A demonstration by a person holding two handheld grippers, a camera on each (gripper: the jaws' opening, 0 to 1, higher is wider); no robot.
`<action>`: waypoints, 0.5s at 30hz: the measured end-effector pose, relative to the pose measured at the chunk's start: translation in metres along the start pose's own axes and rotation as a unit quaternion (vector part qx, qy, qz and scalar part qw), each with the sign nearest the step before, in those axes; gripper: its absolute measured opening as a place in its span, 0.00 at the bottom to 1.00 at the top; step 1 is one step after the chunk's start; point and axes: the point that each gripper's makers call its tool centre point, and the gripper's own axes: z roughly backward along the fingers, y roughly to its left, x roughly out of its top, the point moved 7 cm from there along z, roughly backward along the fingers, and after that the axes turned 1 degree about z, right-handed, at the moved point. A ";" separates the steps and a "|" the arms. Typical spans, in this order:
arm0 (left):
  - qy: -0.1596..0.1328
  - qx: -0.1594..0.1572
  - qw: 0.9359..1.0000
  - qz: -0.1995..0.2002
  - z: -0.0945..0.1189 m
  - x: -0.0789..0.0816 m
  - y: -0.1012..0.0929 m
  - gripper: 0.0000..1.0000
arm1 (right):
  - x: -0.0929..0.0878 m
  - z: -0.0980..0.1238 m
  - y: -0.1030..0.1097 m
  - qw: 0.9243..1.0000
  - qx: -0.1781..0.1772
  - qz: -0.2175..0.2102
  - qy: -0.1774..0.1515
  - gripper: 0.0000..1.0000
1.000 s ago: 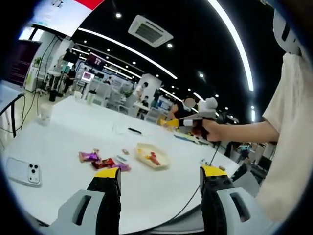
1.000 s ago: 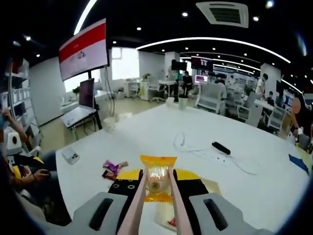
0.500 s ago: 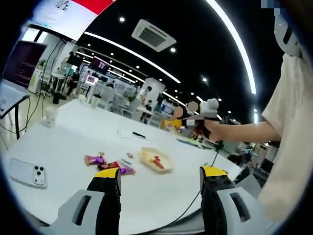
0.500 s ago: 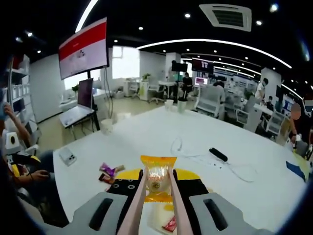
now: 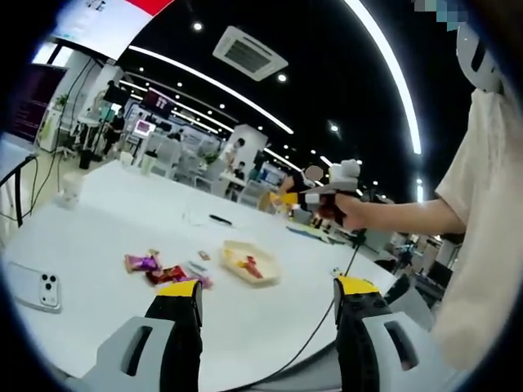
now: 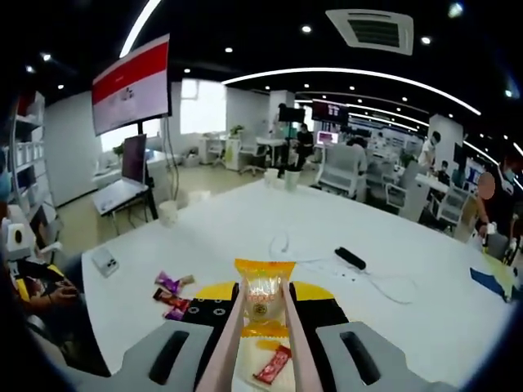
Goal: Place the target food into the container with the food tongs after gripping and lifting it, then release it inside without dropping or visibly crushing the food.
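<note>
My right gripper [image 6: 263, 304] is shut on pink food tongs [image 6: 231, 343], and their tips pinch a clear snack packet with orange ends [image 6: 263, 282]. The packet hangs above a shallow pale tray [image 6: 249, 371] holding a red-wrapped bar [image 6: 272, 365]. In the left gripper view that tray [image 5: 263, 273] lies mid-table with sweets in it. A hand holds the right gripper [image 5: 327, 196] high above and to the tray's right, the orange packet [image 5: 282, 198] at its tip. My left gripper [image 5: 268, 290] stands open and holds nothing, above the table's near part.
Loose wrapped sweets [image 5: 159, 271] [image 6: 170, 292] lie left of the tray. On the white table are a phone [image 5: 29, 287], a paper cup [image 6: 167, 212], and a black remote [image 6: 350, 258] with a white cable. A person's sleeve [image 5: 482, 245] is at the right.
The right gripper's view has advanced over the table, so the tray now shows more fully under the tongs. The packet stays pinched. The left gripper stays open.
</note>
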 end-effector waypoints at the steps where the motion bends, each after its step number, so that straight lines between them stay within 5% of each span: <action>1: 0.003 -0.003 1.000 0.001 -0.002 -0.001 -0.001 0.65 | 0.000 0.000 -0.001 1.000 -0.001 -0.001 -0.001 0.23; 15: 0.004 -0.005 1.000 -0.002 -0.004 0.003 0.003 0.65 | 0.000 -0.001 -0.014 1.000 -0.012 -0.011 -0.002 0.23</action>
